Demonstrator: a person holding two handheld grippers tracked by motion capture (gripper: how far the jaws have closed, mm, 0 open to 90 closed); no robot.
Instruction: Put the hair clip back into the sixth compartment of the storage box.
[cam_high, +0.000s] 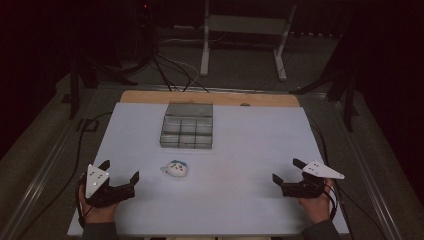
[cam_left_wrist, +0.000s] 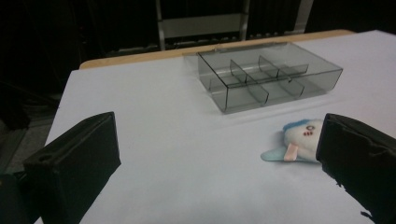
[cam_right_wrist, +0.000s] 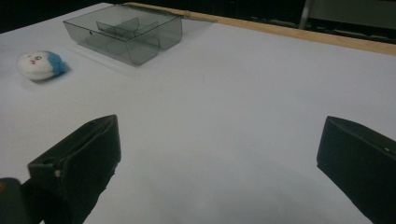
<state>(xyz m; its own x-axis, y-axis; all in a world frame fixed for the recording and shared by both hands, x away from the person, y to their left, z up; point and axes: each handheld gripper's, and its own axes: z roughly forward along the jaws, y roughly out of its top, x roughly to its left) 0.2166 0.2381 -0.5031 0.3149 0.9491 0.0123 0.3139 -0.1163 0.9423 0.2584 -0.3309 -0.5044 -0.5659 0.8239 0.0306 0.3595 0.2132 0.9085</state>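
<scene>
Table (cam_high: 260, 150) carries a compartmented clear box (cam_high: 187, 131) at the far side, both grippers, left (cam_high: 120, 176) and right (cam_high: 284, 171), resting wide open and empty at the near corners, presumably ready for the small plush toy (cam_high: 176, 168) lying near left.

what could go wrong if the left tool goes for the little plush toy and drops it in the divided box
1. The plush toy is small, round and soft, so the open left tool might nudge it away across the smooth white table instead of gripping it.
2. The box has narrow compartments; the toy may catch on a divider.
3. The clear box looks light and could slide if bumped.
</scene>
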